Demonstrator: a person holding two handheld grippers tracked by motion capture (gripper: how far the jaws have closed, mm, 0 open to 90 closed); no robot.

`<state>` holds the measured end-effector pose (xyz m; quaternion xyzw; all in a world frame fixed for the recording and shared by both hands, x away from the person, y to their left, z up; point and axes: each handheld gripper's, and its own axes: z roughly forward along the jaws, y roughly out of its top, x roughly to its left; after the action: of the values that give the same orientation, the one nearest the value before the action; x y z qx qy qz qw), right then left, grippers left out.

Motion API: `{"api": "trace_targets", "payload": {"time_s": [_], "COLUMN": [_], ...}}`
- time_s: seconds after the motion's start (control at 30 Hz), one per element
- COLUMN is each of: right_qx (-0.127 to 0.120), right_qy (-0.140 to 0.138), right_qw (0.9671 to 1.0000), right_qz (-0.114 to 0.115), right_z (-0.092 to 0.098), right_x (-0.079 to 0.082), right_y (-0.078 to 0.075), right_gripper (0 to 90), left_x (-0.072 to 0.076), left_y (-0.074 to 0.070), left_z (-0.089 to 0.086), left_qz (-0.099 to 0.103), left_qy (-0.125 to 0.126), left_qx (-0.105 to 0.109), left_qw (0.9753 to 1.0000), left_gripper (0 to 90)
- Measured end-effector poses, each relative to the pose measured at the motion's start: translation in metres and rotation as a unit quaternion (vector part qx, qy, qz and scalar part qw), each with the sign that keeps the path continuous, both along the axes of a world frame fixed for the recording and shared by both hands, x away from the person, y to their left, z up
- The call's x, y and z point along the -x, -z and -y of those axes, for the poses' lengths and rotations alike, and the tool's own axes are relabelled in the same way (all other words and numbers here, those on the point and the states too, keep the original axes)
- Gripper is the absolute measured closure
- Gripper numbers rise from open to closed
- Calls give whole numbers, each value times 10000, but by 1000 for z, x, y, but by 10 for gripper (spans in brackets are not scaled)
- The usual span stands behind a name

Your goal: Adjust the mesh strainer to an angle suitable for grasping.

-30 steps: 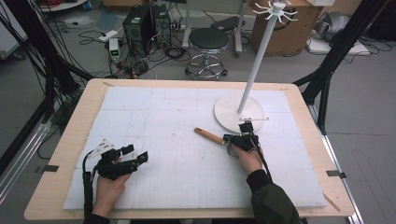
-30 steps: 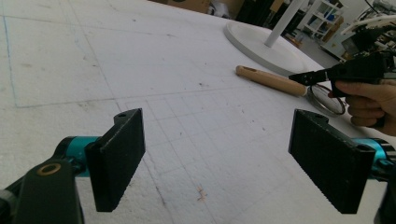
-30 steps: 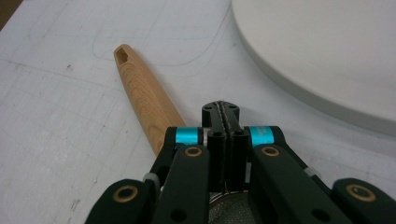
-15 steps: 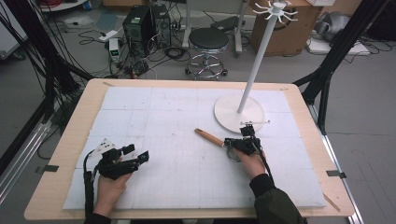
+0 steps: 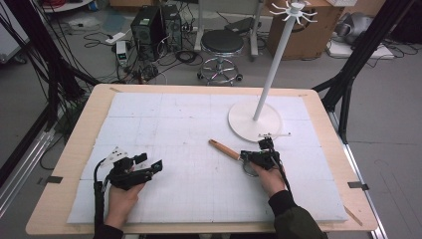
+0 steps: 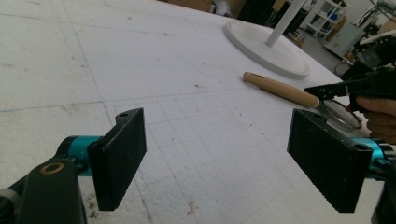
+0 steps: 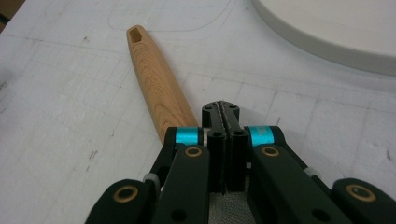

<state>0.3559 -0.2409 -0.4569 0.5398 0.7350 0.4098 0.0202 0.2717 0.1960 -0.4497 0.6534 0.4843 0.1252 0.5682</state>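
Wooden-handled mesh strainer (image 5: pixel 224 148) at centre frame, handle running up-left away from right gripper (image 5: pixel 245 158), jaws pressed together over the mesh rim. Left gripper (image 5: pixel 149 162) lower left, spread wide, farther off.

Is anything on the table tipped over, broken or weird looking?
Nothing looks broken or spilled. The wooden-handled strainer lies flat on the white mat, the right gripper shut on its mesh end. The white stand is upright. The left gripper is open and holds nothing.

No readable text, label, brand, number or sign appears anywhere.
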Motion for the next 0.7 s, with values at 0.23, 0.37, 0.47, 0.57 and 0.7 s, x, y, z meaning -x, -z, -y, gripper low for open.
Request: {"api": "trace_targets", "payload": {"time_s": [0.23, 0.37, 0.47, 0.57, 0.7], "right_qx": [-19, -9, -23, -30, 27], "right_qy": [-9, -48, -53, -46, -88], "right_qw": [10000, 10000, 10000, 10000, 10000], "right_qz": [-7, -4, 2, -21, -32], "right_z": [0, 2, 3, 4, 5], "right_x": [1, 4, 7, 9, 12], "right_y": [0, 0, 0, 0, -1], "right_gripper": [899, 899, 899, 899, 899], "left_x": [1, 2, 3, 3, 3], "left_y": [0, 0, 0, 0, 0], "left_z": [0, 0, 1, 1, 1], "left_qz": [0, 18, 29, 37, 34], "left_qy": [21, 50, 60, 70, 65], "left_qx": [-49, -82, -93, -90, -93], "left_qw": [10000, 10000, 9999, 9999, 9999], "left_gripper": [202, 202, 202, 202, 202]}}
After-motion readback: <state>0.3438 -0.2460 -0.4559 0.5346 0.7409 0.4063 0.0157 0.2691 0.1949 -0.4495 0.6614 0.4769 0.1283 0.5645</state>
